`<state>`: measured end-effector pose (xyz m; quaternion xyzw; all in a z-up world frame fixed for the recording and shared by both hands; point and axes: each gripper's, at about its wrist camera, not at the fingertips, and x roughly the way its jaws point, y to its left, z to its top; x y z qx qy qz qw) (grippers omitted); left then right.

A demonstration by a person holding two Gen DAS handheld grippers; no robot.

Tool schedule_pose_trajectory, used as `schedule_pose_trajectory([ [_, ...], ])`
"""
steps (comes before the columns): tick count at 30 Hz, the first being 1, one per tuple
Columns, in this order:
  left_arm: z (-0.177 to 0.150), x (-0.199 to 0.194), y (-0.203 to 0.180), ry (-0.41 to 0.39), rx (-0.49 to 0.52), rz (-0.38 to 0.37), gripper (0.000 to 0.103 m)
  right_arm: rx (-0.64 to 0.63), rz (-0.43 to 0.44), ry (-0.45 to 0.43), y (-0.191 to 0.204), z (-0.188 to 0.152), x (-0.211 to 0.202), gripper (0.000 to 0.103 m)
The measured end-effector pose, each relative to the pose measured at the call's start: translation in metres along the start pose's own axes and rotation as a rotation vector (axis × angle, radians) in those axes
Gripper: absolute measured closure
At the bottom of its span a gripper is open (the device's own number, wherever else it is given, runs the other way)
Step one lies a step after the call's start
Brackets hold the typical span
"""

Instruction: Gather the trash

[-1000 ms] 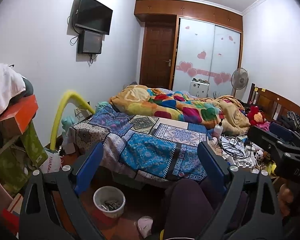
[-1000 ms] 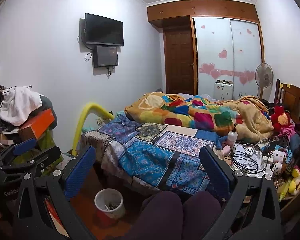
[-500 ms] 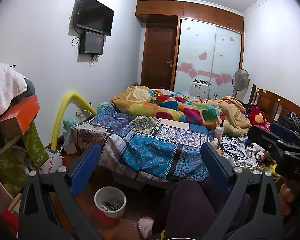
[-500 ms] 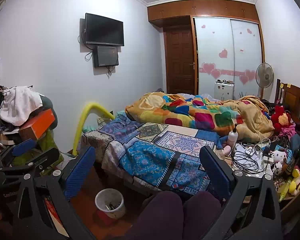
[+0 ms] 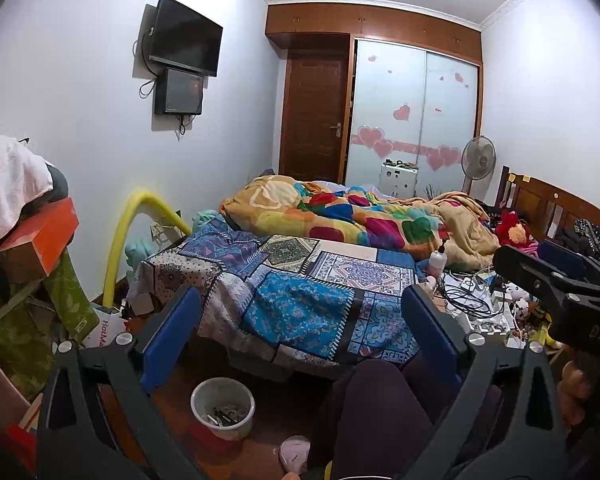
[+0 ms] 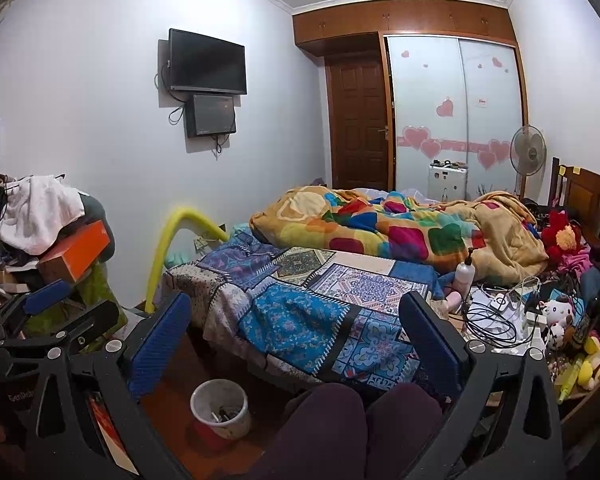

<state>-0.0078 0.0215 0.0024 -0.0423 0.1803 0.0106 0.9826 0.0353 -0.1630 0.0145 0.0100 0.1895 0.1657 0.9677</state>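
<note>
A white trash bucket with small scraps in it stands on the reddish floor by the bed's foot. My left gripper hovers above it, blue pads wide apart and nothing between them. The right gripper is likewise open and empty, level with the bed's edge. Each gripper shows in the other's view: the right gripper at the right edge, the left gripper at the left. A person's knees in dark trousers fill the bottom centre.
A bed with a patterned blue cover and a colourful quilt lies ahead. Cables, a bottle and plush toys crowd its right side. On the left stands a pile of clothes, boxes and a yellow foam tube. A pink slipper lies near the bucket.
The left gripper's pads have spread slightly wider. Nothing else has visibly moved.
</note>
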Motion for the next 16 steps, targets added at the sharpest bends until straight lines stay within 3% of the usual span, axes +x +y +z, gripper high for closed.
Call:
schedule_pose_trajectory([
  [16,0.0001,0.0004,-0.0007,0.007,-0.009,-0.017,0.002,0.011,-0.005,0.006,0.0011,-0.0007,-0.0019,0.000],
])
